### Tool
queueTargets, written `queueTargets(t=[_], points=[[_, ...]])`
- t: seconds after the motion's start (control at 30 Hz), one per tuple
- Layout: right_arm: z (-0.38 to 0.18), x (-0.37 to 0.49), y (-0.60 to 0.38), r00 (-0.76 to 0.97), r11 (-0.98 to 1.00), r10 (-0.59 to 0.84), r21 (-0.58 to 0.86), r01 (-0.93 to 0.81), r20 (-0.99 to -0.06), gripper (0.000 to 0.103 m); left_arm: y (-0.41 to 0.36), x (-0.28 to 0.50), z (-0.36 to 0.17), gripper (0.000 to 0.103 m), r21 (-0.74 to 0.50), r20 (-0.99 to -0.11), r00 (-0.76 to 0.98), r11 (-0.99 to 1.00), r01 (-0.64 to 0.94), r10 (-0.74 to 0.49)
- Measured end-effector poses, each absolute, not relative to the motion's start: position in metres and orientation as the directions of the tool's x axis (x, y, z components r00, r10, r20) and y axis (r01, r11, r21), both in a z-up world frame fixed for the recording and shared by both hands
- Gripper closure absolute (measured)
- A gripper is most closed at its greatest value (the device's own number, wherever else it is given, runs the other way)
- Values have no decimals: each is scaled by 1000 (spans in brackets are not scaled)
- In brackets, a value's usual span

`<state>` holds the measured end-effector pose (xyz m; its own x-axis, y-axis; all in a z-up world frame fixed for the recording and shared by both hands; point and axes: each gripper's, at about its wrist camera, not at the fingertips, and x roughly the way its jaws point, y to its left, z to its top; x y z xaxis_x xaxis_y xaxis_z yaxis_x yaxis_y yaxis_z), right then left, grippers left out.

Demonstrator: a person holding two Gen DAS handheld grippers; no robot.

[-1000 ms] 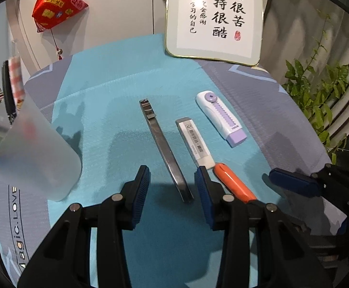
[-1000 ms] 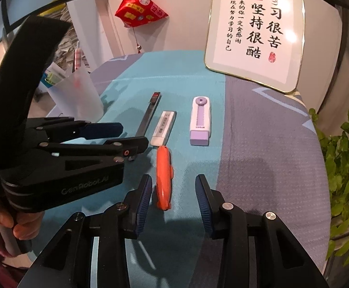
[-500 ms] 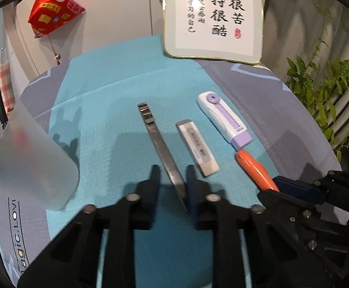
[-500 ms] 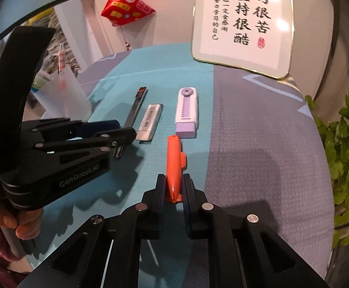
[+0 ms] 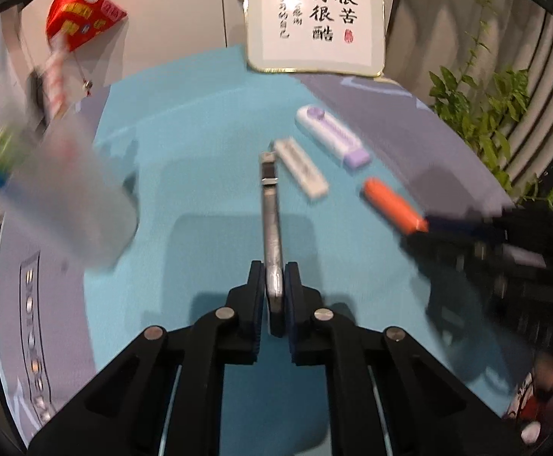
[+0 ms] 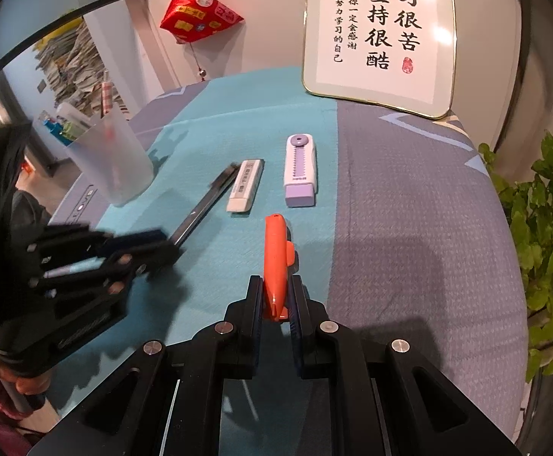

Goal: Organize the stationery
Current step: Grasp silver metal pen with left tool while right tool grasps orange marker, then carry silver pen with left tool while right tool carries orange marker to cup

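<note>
Left wrist view: left hand-held gripper [image 5: 275,296] clamps metal knife [image 5: 270,220]; right hand-held gripper [image 6: 276,300] grips orange cutter [image 6: 276,262], both just beside white eraser [image 6: 245,185] on worktop [image 6: 409,228].

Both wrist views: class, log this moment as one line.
left gripper: shut on metal utility knife | right gripper: shut on orange pen | white eraser: on table

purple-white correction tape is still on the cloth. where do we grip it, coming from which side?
Grip the correction tape across its two long flat sides, around mid-body, coming from above. It lies flat and its long sides are parallel, so the pads seat squarely. The purple cap end and wheel end are worse holds. Its right side is open cloth; the white eraser lies apart on its left, so a finger probably fits there.
</note>
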<state>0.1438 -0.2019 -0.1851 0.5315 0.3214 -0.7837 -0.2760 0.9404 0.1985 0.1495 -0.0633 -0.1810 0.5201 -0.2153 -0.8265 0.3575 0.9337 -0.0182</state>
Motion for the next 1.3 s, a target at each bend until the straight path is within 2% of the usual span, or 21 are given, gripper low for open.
queueTargets(t=[0.23, 0.4, 0.63, 0.77, 1.3], points=[[-182, 129, -191, 515, 926, 347, 199, -321, -784, 89, -22, 92, -180, 95, -77, -845, 460, 912, 402, -274], [-189, 122, -180, 478, 917, 354, 196, -348, -804, 89, -14, 69, -182, 95, -45, -858, 447, 903, 428, -255], [-182, 124, -182, 476, 914, 371, 226, -336, -797, 87, -26, 88, -174, 91, -44, -832, 485, 904, 425, -269], [-177, 129, -177, 492, 922, 346, 192, -337, -799, 75, -37, 113, -174, 78, -66, -824, 492, 909, 412, -283], [-188, 160, -161, 455, 926, 284, 119, -359, -844, 75, -46, 143, -181, 78, -61, -850, 455, 907, 418, -266]])
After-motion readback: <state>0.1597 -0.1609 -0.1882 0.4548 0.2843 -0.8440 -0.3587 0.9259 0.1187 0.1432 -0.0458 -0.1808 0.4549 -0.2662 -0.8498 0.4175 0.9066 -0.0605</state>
